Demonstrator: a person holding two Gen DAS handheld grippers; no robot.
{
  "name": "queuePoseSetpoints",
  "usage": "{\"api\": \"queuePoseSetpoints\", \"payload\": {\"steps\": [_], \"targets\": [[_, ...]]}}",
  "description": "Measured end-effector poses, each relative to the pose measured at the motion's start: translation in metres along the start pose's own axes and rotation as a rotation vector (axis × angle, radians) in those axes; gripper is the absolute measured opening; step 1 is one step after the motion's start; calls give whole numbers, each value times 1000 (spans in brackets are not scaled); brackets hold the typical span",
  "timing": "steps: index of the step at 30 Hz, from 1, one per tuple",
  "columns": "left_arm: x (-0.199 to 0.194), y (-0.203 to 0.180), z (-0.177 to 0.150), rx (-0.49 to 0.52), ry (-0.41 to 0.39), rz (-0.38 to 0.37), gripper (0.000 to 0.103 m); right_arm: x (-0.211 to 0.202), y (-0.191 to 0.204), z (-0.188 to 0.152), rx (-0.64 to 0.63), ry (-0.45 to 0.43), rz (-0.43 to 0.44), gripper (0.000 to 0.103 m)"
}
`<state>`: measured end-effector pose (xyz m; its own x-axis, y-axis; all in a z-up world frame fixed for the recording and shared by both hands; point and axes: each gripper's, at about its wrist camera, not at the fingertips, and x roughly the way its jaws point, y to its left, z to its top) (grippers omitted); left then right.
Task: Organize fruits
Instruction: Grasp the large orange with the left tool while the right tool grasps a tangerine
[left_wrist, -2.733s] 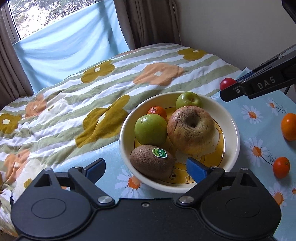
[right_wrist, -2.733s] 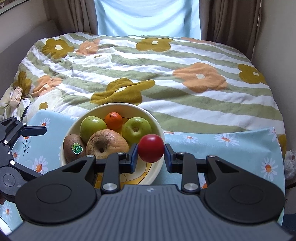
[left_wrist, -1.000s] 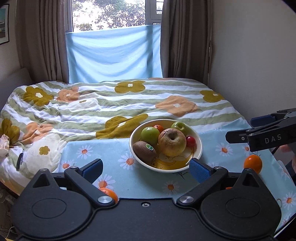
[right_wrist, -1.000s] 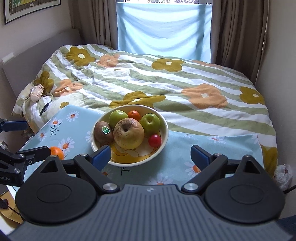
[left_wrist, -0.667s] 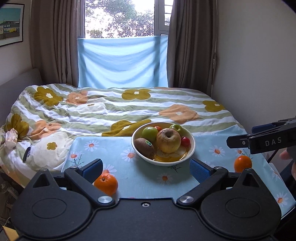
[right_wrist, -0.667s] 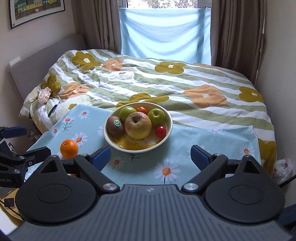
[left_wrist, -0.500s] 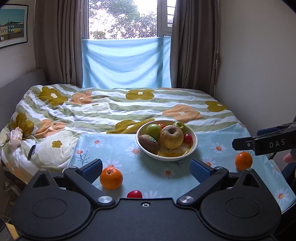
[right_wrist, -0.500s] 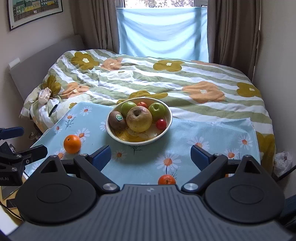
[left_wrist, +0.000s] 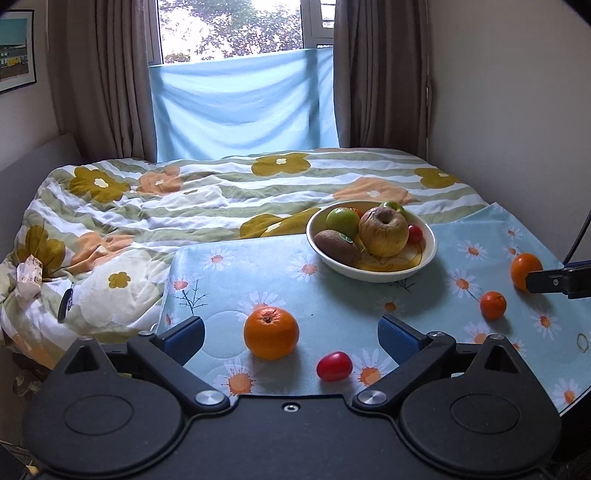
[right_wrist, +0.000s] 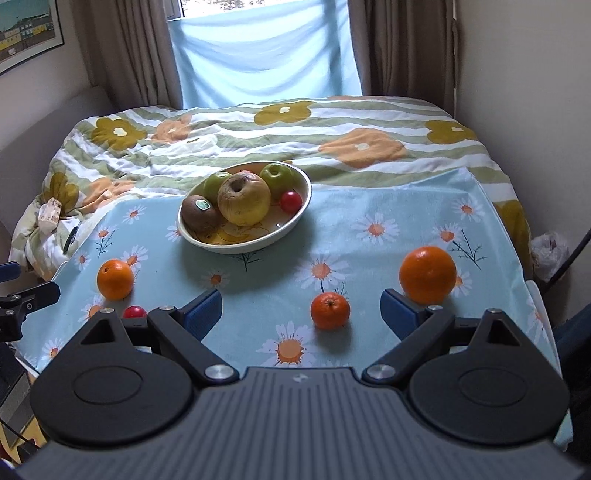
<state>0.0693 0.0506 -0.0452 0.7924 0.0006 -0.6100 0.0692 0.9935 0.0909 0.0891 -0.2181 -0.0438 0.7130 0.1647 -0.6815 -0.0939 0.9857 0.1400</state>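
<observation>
Hovering low at the near edge of the daisy cloth (left_wrist: 236, 273), left claw (left_wrist: 291, 333) spread wide and empty, with an orange (left_wrist: 271, 332) and a small red fruit (left_wrist: 334, 366) lying just ahead between its blue pads, probably lined up as the next pick. Sitting farther back, bowl (right_wrist: 295, 218) loaded with kiwi (right_wrist: 200, 211), big yellow apple (right_wrist: 243, 199), green apples and a little red fruit (right_wrist: 290, 201), likely the home for every loose piece. Waiting on the right, right claw (right_wrist: 301, 306) gaping and empty too, small tangerine (right_wrist: 330, 310) between its pads and big orange (right_wrist: 427, 274) just beyond the right pad.
</observation>
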Motion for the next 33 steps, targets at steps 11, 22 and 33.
{"api": "queuePoseSetpoints", "payload": {"steps": [11,22,33], "targets": [[71,23,-11,103,94,-82,90,42,5,-20,97,22,-144,103],[121,36,-9,116,180,-154,71,80,14,-21,119,65,-221,98],[128,37,-9,141,197,-181,63,104,11,-19,125,110,-258,76]]}}
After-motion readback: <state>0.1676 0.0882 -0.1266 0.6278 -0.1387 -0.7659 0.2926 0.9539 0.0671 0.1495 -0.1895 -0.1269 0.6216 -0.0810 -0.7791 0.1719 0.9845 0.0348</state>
